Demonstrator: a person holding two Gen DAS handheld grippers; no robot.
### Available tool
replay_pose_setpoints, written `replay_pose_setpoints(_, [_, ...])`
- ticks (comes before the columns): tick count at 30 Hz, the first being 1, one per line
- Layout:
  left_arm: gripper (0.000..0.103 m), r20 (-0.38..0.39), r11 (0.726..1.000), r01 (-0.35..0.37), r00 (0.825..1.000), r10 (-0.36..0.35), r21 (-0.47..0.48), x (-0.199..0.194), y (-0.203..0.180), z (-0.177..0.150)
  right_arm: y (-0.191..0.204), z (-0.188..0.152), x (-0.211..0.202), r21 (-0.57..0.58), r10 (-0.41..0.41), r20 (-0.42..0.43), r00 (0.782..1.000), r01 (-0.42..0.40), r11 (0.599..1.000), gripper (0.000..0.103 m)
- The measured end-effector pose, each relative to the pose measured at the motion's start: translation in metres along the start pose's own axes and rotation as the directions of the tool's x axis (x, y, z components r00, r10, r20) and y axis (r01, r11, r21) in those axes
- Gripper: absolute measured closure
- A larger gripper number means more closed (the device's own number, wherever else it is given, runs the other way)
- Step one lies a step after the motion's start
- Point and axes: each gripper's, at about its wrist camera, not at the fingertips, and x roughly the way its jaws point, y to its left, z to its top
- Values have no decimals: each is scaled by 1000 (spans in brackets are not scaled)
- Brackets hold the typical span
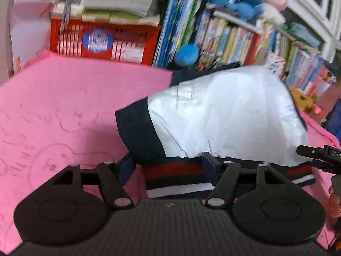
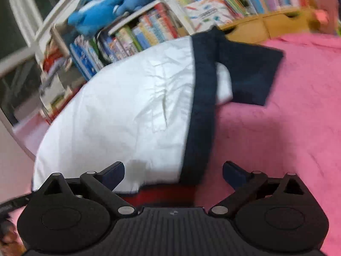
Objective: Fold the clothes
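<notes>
Jacket point(image 1: 223, 115), white with navy sleeves and a red, navy and white striped hem, lies bunched on the pink blanket point(image 1: 64, 111) before a bookshelf point(image 1: 234, 36). Left gripper point(image 1: 168, 164) sits low at the hem, fingers apart astride it. Right gripper point(image 2: 173, 170) likewise, fingers spread wide over the hem.

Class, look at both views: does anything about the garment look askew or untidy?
Yes. The white jacket lies bunched on the pink blanket, and one navy sleeve sticks out sideways, not folded in.
</notes>
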Motion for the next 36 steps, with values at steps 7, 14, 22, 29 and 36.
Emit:
replay_pose_setpoints(7, [80, 64, 994, 97, 994, -93, -57, -19, 7, 0, -17, -9, -49, 164, 152, 42, 987, -157, 974, 86])
replay_pose_setpoints(14, [81, 108, 952, 305, 947, -304, 7, -90, -4, -8, -15, -34, -151, 152, 201, 156, 967, -225, 962, 87])
replay_pose_setpoints(22, [79, -65, 897, 420, 908, -415, 141, -131, -13, -53, -11, -94, -228, 53, 119, 109, 987, -126, 991, 87])
replay_pose_setpoints(29, [70, -237, 889, 349, 929, -286, 297, -124, -22, -98, -20, -140, -206, 36, -66, -77, 995, 69, 997, 80])
replay_pose_setpoints(36, [49, -205, 878, 282, 954, -216, 388, -154, 4, -89, -13, -130, -227, -133, -260, -104, 960, 246, 960, 34])
